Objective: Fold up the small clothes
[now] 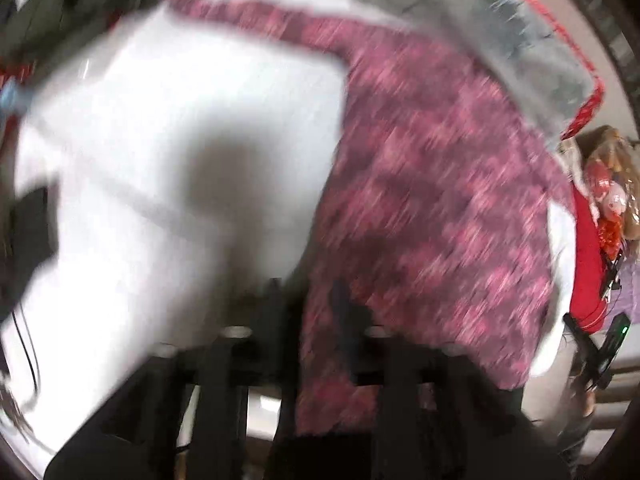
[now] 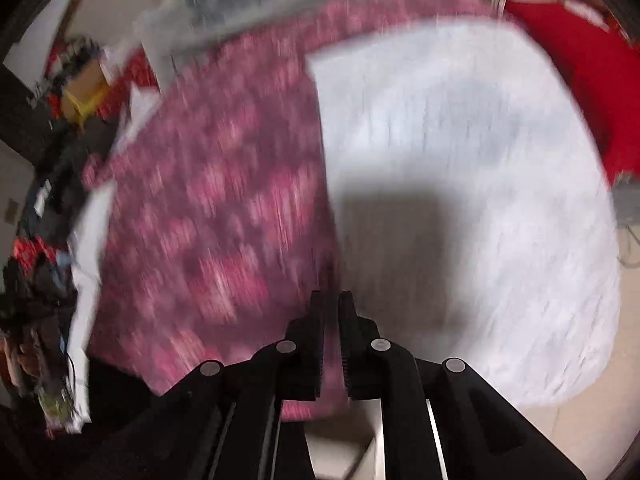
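Note:
A pink and maroon patterned garment (image 1: 432, 200) lies spread on the white tabletop (image 1: 160, 120), blurred by motion. Its left edge runs down between the fingers of my left gripper (image 1: 310, 304). The jaws stand partly apart, and the blur hides whether the pads press the cloth. In the right wrist view the same garment (image 2: 208, 208) covers the left half of the white table (image 2: 460, 160). My right gripper (image 2: 331, 304) is nearly closed on the garment's right edge, with pink cloth showing in the narrow slit between its fingers.
A grey garment (image 1: 500, 40) with red trim lies beyond the pink one, and it also shows in the right wrist view (image 2: 240, 4). Red cloth (image 2: 580, 92) lies at the table's far right. Dark clutter and boxes (image 2: 52, 160) crowd the left side. Wrapped items (image 1: 612, 184) sit at the right.

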Motion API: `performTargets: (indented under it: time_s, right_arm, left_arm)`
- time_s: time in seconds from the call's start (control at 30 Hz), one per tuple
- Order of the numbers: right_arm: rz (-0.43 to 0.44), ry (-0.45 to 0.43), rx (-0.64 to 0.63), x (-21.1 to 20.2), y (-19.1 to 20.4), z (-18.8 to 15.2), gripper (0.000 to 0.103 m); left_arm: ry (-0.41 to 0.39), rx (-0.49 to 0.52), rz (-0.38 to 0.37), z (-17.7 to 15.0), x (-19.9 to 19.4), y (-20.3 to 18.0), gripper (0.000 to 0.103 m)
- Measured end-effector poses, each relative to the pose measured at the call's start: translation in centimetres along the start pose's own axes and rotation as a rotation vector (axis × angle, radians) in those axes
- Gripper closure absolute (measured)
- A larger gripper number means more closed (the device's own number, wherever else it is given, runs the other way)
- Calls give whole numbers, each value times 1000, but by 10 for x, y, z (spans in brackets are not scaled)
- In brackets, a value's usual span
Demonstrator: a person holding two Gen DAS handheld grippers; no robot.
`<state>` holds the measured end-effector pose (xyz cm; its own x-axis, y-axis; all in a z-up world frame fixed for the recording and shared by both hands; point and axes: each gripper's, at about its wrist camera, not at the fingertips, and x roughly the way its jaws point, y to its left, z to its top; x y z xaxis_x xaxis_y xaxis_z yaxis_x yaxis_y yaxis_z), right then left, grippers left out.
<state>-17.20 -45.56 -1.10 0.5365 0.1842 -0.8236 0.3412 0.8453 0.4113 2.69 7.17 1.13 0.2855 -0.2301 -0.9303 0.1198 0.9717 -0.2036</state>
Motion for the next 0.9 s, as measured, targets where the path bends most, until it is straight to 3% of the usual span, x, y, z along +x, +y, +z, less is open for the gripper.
performTargets:
  time_s: [0.03,0.13,0.33,0.47,0.57,0.7,0.8,0.83,0.9]
  right_arm:
    - [-4,-35,18,-6,-5,14,86]
    - [-24,-152,129,-17,-39,63,62]
    - [-99,-317,510,-1,-161,154,57]
    - [-51,-376,768,35,-233,188,50]
    - [-27,-383,867,62,-259,204,49]
    - [-32,-396,907,90,-280,226,45]
    - [21,-437,951,102,-291,232,45]
    - [37,-462,964,103,-294,232,49]
    - [62,-523,967,93,-296,230,82]
  left_arm:
    - [-36,13,5,9,0,-9,43]
    - [-95,81,-6,40,16,-50,39]
    - [-55,183,6,86,73,-127,39]
    - [-30,190,-13,108,103,-160,39]
    - [-18,205,-12,125,119,-177,39]
    - [-20,230,1,142,134,-191,39]
    - [-27,229,11,153,140,-194,39]
    - [-32,225,13,157,140,-193,39]
    - [-48,206,17,165,139,-188,39]
